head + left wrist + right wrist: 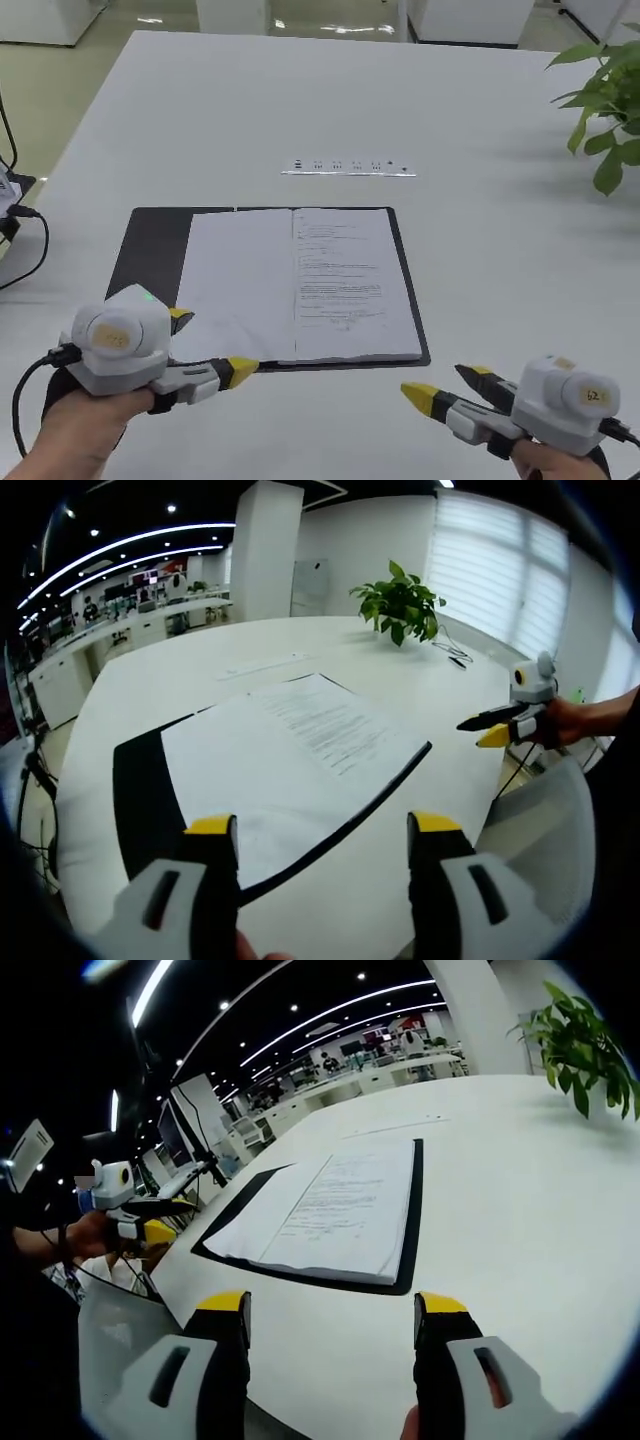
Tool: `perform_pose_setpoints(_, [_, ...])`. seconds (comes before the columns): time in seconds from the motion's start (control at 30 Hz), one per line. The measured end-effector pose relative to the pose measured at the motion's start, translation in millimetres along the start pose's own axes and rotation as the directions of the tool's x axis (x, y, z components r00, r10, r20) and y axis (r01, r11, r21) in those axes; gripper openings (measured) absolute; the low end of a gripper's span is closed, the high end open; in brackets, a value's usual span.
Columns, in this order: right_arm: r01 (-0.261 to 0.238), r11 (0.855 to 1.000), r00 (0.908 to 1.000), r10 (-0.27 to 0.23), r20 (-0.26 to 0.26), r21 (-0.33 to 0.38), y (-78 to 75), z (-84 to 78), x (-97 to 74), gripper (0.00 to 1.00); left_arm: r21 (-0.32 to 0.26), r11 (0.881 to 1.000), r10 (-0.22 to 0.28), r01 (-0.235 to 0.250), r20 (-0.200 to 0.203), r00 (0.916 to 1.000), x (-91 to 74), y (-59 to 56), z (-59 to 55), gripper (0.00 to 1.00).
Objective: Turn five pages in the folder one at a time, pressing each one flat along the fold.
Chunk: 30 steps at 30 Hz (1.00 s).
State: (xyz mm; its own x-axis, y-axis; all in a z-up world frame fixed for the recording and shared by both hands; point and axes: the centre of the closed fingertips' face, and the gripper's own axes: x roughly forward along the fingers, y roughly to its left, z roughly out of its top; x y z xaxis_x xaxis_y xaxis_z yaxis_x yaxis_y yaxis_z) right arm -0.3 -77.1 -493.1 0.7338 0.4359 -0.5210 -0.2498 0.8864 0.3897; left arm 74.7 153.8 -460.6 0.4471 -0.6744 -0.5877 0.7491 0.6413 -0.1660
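Hovering nearest, both grippers are held empty. The L gripper [210,344] is spread wide, its jaws astride the near edge of the folder [150,255]; contact can't be told. The R gripper [447,383] is also wide, just off the near right corner, apart from it. The black folder is laid open flat mid-table [480,130], with a blank left page [240,280] and a printed right page [345,275]. No sheet is raised, so the step is judged as approach to a turn. Next, one sheet only is to be caught at the right edge, carried over, then pressed along the fold [293,285]. Beyond are a socket strip [348,167], a potted plant [605,110] far right and a cable [35,255] far left. None is judged in the way.
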Motion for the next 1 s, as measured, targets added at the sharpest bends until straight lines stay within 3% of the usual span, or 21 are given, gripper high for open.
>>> perform_pose_setpoints(0.07, [-0.001,1.000,1.0000,0.001,-0.002,-0.001,-0.3,-1.3,0.5,0.65,0.033,0.999,-0.017,0.018,-0.013,0.9998,6.9,-9.6,0.6,0.68])
perform_pose_setpoints(0.43, [-0.008,1.000,0.9998,0.008,-0.015,-0.003,-2.0,-7.8,-6.2,0.67,0.069,0.992,-0.103,0.106,-0.042,0.9938,47.9,-43.5,12.5,0.68])
perform_pose_setpoints(0.7, [-0.002,1.000,0.9998,0.002,-0.018,0.014,-5.6,-11.4,-7.8,0.66,0.124,0.981,-0.142,0.149,-0.064,0.9879,72.2,-57.0,28.3,0.67])
perform_pose_setpoints(0.87, [-0.003,1.000,0.9998,0.003,-0.021,0.021,-6.0,-12.4,-8.1,0.66,0.082,0.983,-0.163,0.166,-0.044,0.9857,91.0,-64.7,44.2,0.67])
perform_pose_setpoints(1.0, [0.001,1.000,0.9998,0.000,-0.022,0.029,-7.6,-12.7,-7.4,0.65,0.082,0.983,-0.164,0.166,-0.027,0.9861,109.5,-75.8,55.7,0.66])
